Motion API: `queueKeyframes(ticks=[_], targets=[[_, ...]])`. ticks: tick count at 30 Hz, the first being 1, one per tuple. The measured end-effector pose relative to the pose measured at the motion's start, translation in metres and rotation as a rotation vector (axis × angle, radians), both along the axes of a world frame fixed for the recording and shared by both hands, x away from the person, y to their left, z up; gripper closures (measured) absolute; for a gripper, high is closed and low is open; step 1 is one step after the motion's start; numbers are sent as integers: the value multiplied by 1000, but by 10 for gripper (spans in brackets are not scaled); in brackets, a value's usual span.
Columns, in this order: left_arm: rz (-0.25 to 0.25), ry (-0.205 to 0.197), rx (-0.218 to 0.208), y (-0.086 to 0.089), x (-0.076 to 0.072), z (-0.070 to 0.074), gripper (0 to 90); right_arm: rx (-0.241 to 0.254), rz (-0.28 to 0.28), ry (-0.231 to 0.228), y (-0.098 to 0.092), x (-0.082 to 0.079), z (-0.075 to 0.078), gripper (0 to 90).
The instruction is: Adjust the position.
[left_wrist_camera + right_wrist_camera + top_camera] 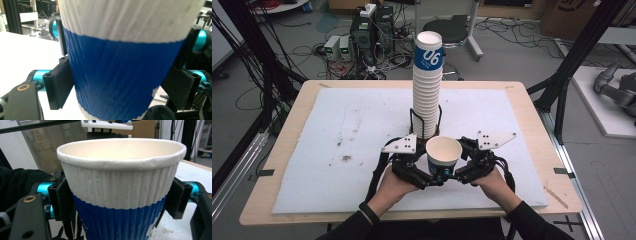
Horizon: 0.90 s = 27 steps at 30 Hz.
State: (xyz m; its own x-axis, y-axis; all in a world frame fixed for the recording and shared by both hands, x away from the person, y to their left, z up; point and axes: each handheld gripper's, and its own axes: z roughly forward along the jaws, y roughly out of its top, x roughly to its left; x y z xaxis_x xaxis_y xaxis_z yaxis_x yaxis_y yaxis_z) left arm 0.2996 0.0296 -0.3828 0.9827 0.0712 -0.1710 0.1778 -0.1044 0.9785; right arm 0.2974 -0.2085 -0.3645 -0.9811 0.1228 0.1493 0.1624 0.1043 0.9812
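Holding: one paper cup (pixel 443 152) sits upright and mouth up between the two grippers, raised just in front of the tall stack, near the person's edge of the table.
Left gripper (pixel 424 167): clamped on the cup's blue lower wall, a pad pressed to each side in the left gripper view.
Right gripper (pixel 467 165): gripping the same cup higher up, at the white band, from the opposite side.
Done so far: one cup is apart from the stack and in hand, by my reading.
Left to do: I cannot tell whether it goes onto the stack or away from it; either way it is not yet set down.
Cup material: ribbed paper, white upper band, blue below, rolled rim, cream inside; the rim looks slightly squeezed out of round.
Stack (pixel 428 85): many nested cups of the same kind, leaning a little, the top one printed "06".
Holder (pixel 414 120): thin black wire around the stack's base.
Mat (pixel 352 130): white, soft-looking, with brown specks.
Table (pixel 281 160): pale wood, rounded corners.
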Motion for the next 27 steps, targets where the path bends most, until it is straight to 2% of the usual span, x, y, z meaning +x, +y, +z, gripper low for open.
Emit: queueKeyframes(ticks=[5,11,14,27], targets=[[2,-8,0,1,0,0,257,-2,2,-3,1,0,-1,230],[0,-10,9,1,0,-1,258,-9,5,9,1,0,0,202],[0,-13,20,0,0,-2,259,3,2,17,0,0,3,183],[7,-39,38,0,0,-2,266,20,-3,24,-2,0,5,200]])
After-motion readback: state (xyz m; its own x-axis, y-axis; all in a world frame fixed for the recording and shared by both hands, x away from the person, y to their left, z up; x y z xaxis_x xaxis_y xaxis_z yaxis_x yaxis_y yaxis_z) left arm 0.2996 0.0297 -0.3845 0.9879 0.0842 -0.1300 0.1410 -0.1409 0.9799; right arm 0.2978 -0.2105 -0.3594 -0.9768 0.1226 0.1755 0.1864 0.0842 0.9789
